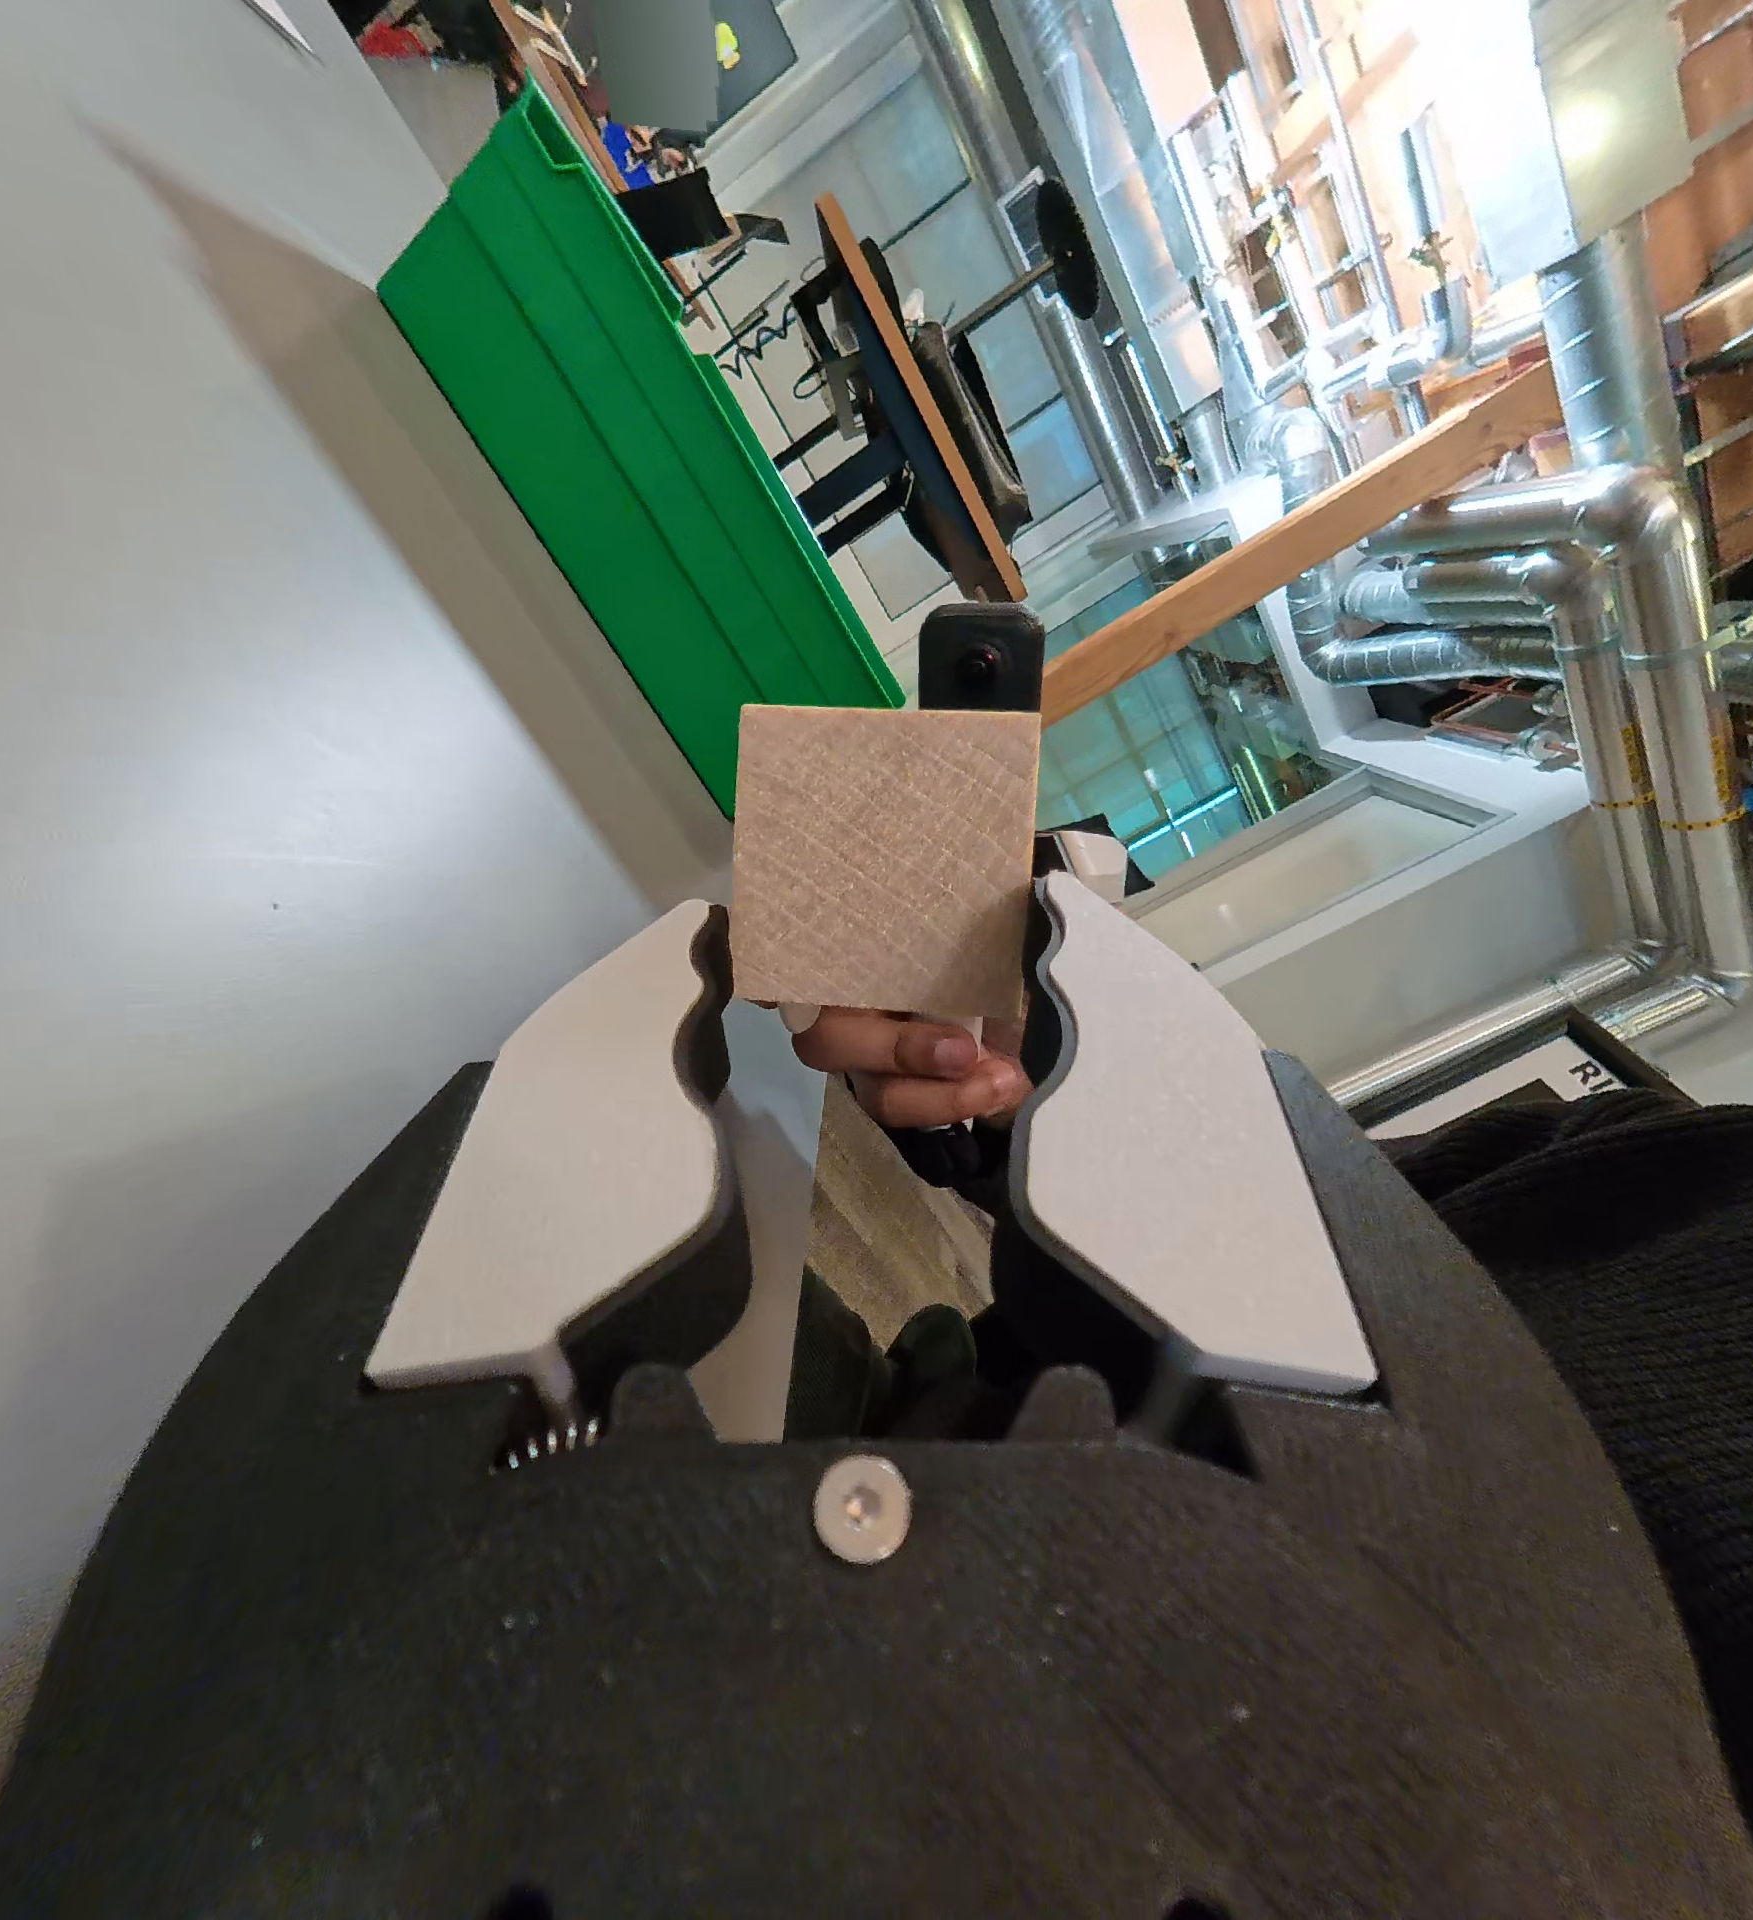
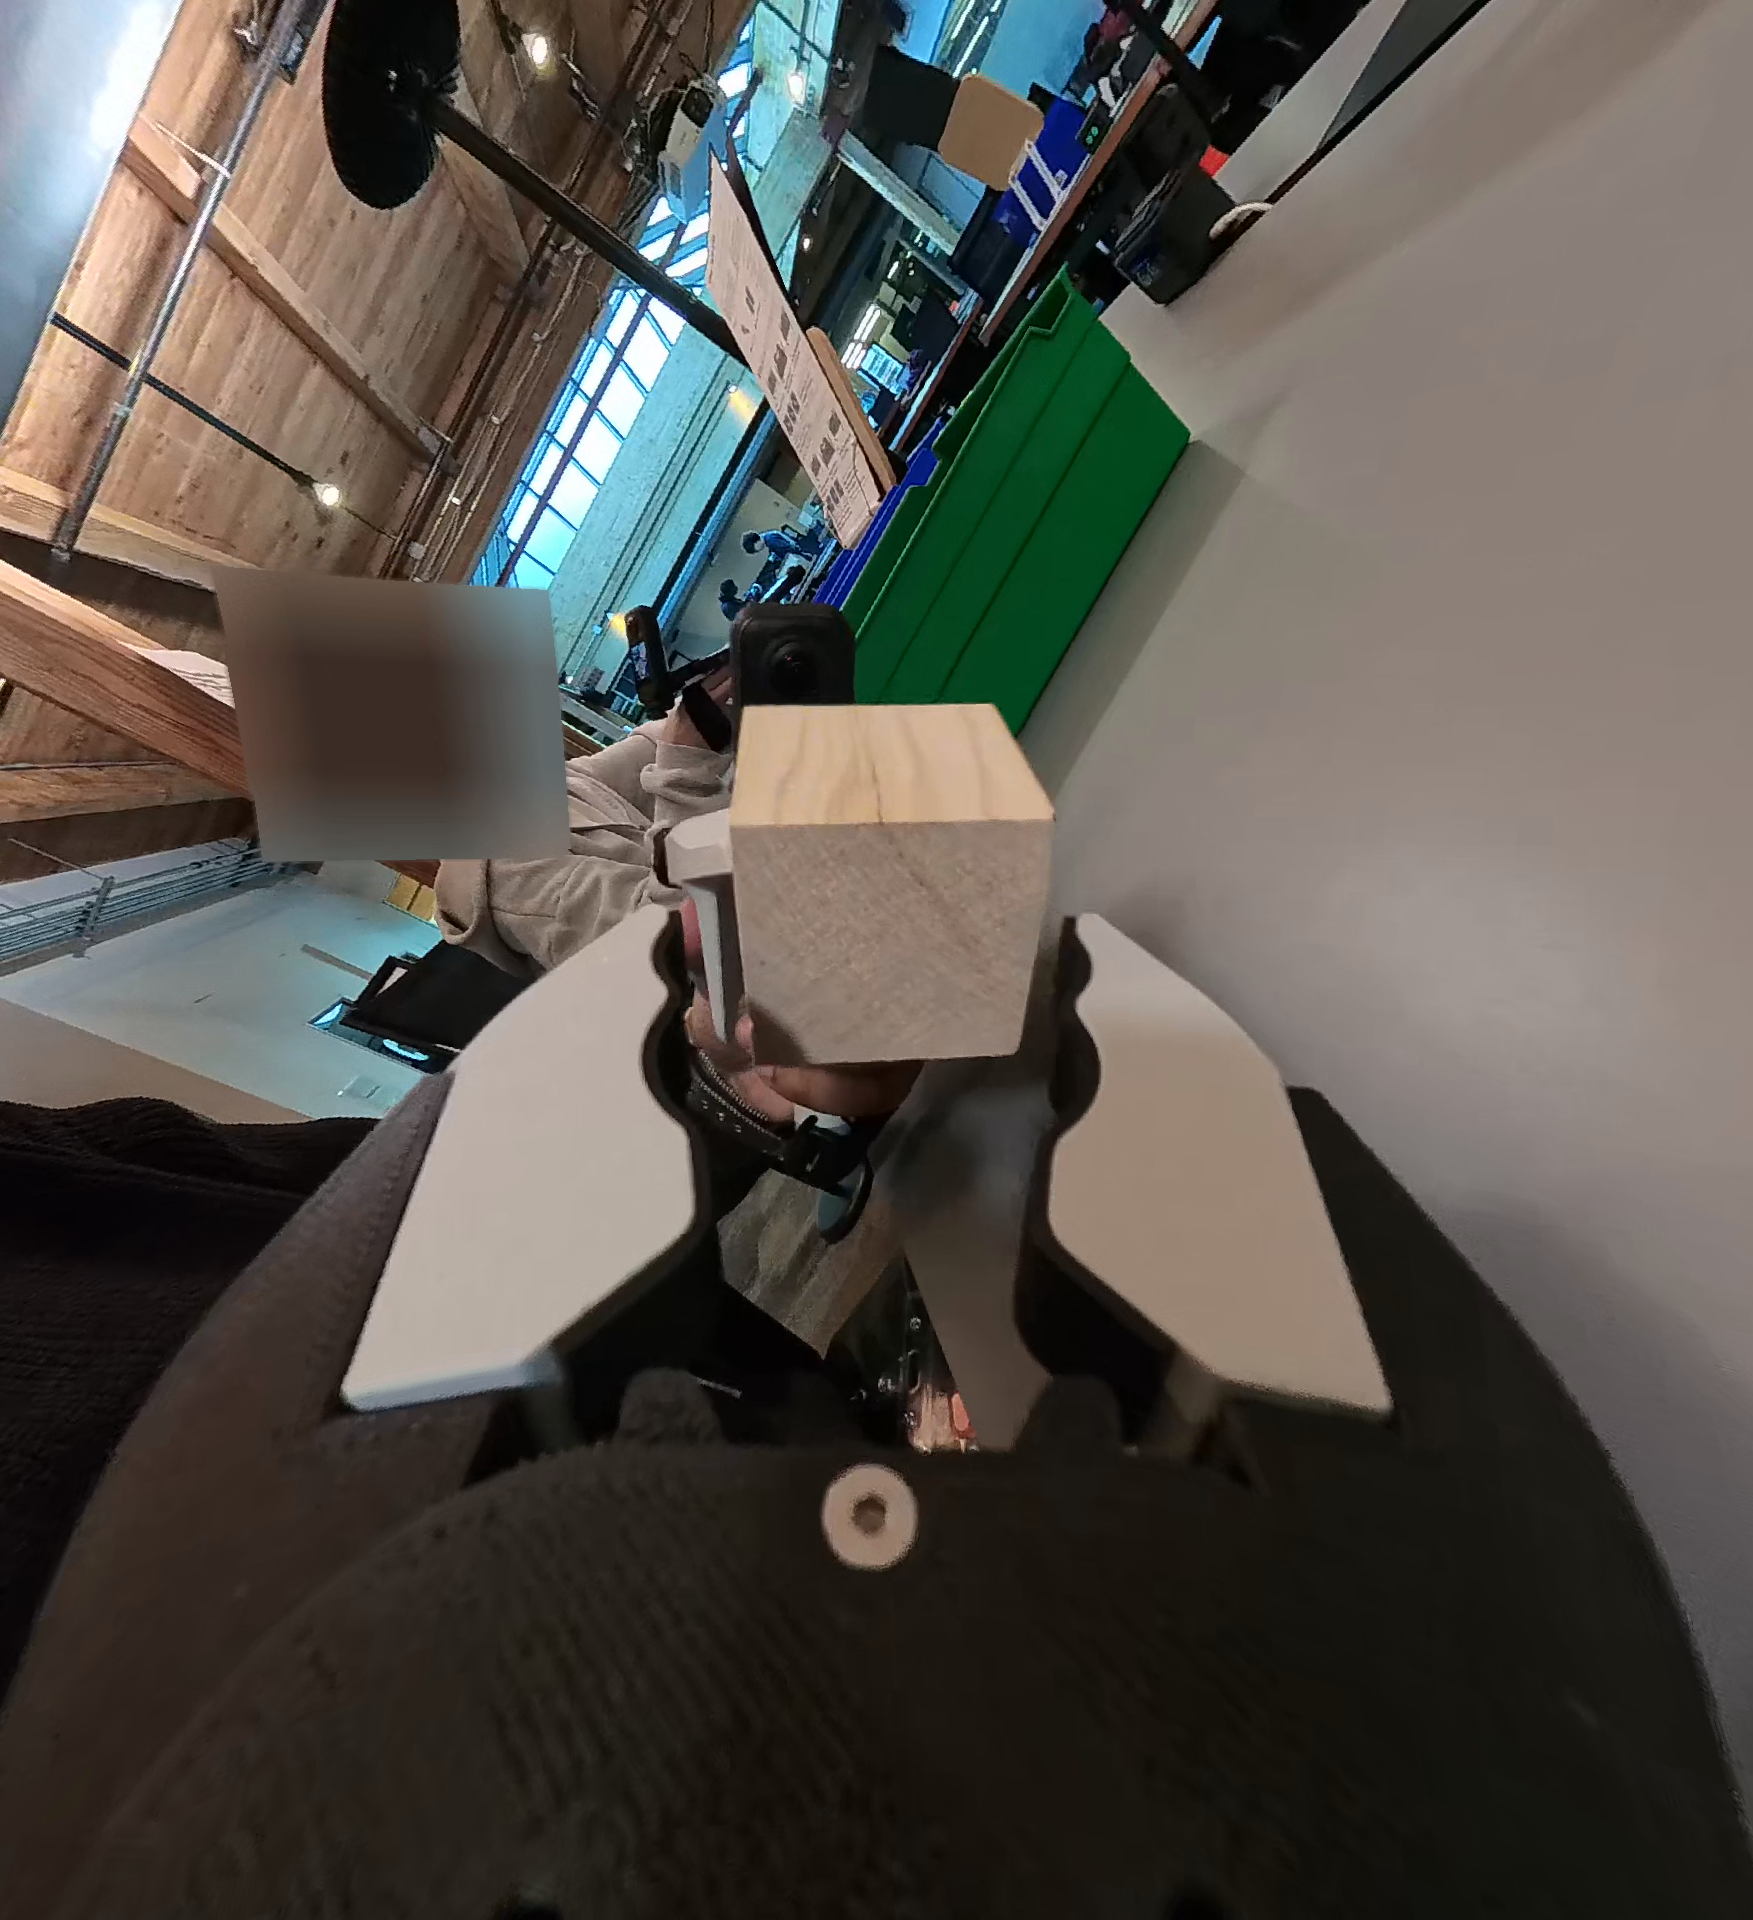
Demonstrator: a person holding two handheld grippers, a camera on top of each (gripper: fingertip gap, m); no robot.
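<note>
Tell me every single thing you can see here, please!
Wooden block: one, pale wood, between both grippers' fingertips.
Green bins: a nested stack, count unclear, green, on the table behind the block.
Blue bins: several, blue, beyond the green ones.
Table: one, white, under the bins.
Pipes: many, silver, far wall.
Beam: one, light wood, background.
Other person: one, beige sleeve, behind the block.
Left gripper: one, grey fingers on a black body, closed on the block.
Right gripper: one, same colours, fingers either side of the block; grip unclear.
Hand: one, below the block.
Sleeve: black, beside the left gripper.
</note>
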